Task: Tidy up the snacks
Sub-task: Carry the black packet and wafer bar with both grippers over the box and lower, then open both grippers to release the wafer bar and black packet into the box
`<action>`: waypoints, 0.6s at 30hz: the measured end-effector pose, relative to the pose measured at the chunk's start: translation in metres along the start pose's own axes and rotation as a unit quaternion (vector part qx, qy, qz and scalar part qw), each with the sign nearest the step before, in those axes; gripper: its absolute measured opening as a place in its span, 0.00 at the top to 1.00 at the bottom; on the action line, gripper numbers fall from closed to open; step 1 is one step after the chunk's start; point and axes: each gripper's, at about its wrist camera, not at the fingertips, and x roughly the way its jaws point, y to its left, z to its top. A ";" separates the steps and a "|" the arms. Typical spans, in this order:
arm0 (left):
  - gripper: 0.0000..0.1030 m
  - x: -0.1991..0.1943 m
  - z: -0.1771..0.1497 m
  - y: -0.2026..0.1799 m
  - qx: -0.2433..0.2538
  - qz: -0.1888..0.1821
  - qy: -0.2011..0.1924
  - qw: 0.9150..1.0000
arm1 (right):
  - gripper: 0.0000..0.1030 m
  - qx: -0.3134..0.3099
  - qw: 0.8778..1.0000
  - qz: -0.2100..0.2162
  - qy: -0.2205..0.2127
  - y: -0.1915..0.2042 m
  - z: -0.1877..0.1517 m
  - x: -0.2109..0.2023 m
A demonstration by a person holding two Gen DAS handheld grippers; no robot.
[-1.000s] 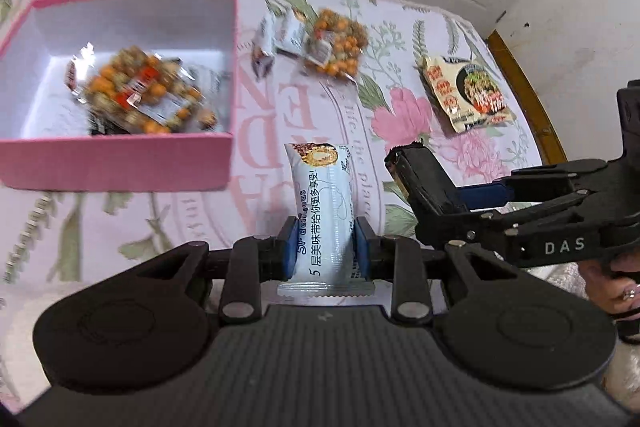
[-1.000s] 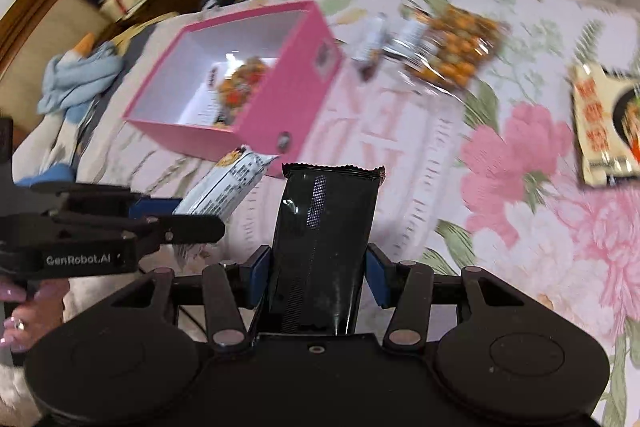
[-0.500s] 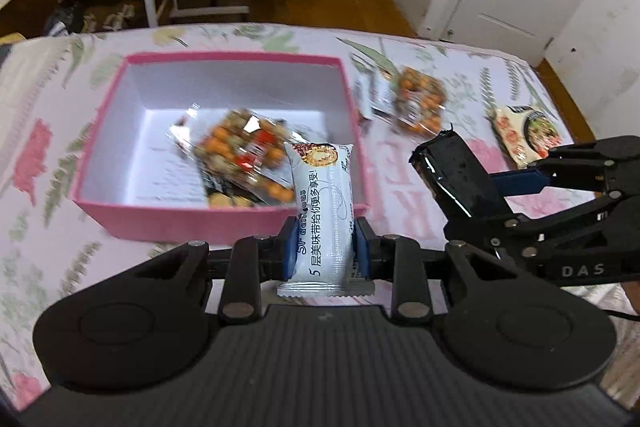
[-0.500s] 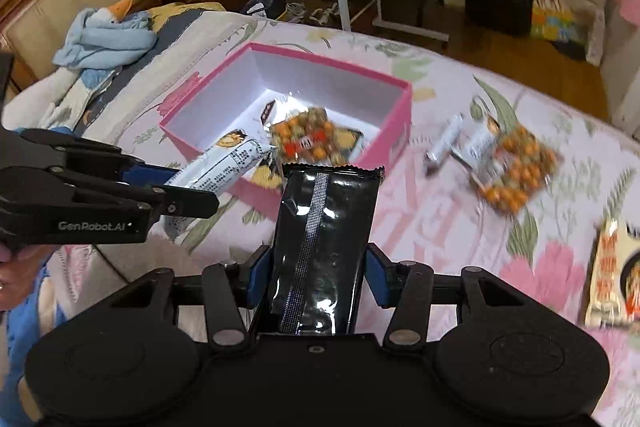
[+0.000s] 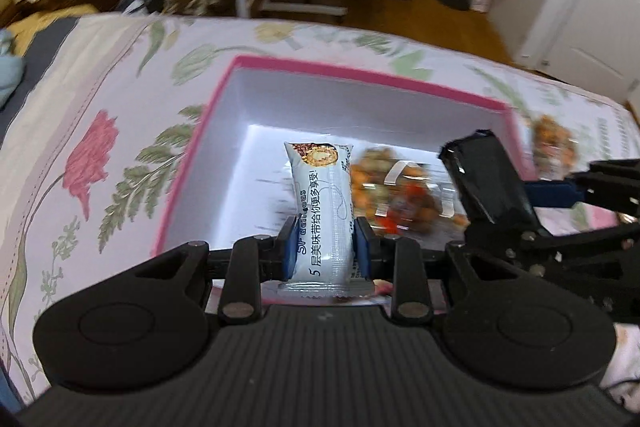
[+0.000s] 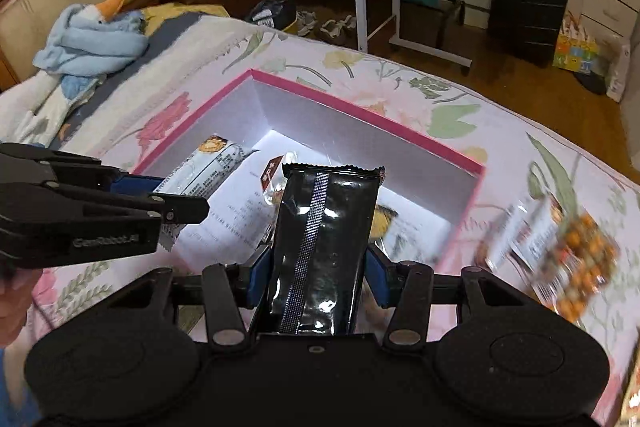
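In the left wrist view, the left gripper (image 5: 323, 251) had its blue pads pressed against both sides of a white snack packet (image 5: 322, 211), jaws narrowly parted by the width of the wrapper, and the packet stood up over the near edge of the pink box (image 5: 360, 71). The box sat on a floral bedspread (image 5: 92, 115), its white inside holding a clear bag of mixed nuts (image 5: 400, 195) (blurred, so its print could not be read). To the right, the right gripper (image 5: 516, 203) reached in over the box's right side with a black snack packet (image 5: 492, 183) in its grasp, and a second bag of nuts (image 5: 554, 143) lay outside the box beyond the far right wall. In the right wrist view, the right gripper (image 6: 318, 275) was clamped on the black snack packet (image 6: 324, 251), jaws moderately apart and pads flat against both long edges, the packet's top over the box interior. The left gripper (image 6: 176, 201) came in from the left over the pink box (image 6: 360, 115), holding the white snack packet (image 6: 208, 167) above the box floor. The nut bag outside the box (image 6: 568, 259) lay blurred on the floral bedspread (image 6: 460, 99) at the right, with two small stick packets (image 6: 520, 227) just beside it.
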 end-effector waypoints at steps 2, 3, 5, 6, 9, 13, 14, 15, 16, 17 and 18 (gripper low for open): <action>0.73 0.015 0.001 0.009 -0.009 0.006 0.010 1.000 | 0.47 0.000 1.000 -0.006 0.013 0.004 0.007 0.018; 0.73 0.020 0.001 0.011 -0.014 0.007 0.014 1.000 | 0.47 0.000 1.000 -0.010 0.021 0.006 0.010 0.025; 0.73 0.029 0.000 0.015 -0.017 0.004 0.017 1.000 | 0.47 0.002 0.999 -0.012 0.031 0.010 0.013 0.039; 0.71 0.031 0.000 0.016 -0.017 0.002 0.016 1.000 | 0.47 0.002 0.999 -0.014 0.034 0.011 0.014 0.044; 0.66 0.034 -0.002 0.015 -0.010 0.001 0.015 1.000 | 0.46 0.001 0.999 -0.020 0.039 0.015 0.015 0.055; 0.60 0.024 -0.006 0.012 0.010 -0.003 0.009 1.000 | 0.44 0.006 0.999 -0.008 0.034 0.017 0.012 0.048; 0.58 0.021 -0.007 0.012 0.013 -0.005 0.007 1.000 | 0.42 0.004 0.999 -0.008 0.034 0.018 0.011 0.045; 0.56 0.017 -0.007 0.011 0.013 -0.006 0.007 1.000 | 0.41 0.000 0.999 -0.013 0.032 0.020 0.010 0.041; 0.56 0.013 -0.008 0.011 0.014 -0.008 0.007 1.000 | 0.41 -0.006 0.999 -0.019 0.029 0.022 0.009 0.037; 0.55 0.009 -0.009 0.011 0.016 -0.010 0.006 1.000 | 0.39 -0.012 0.999 -0.022 0.028 0.024 0.009 0.033; 0.55 0.004 -0.011 0.009 0.018 -0.012 0.005 1.000 | 0.37 -0.016 0.999 -0.021 0.029 0.026 0.008 0.028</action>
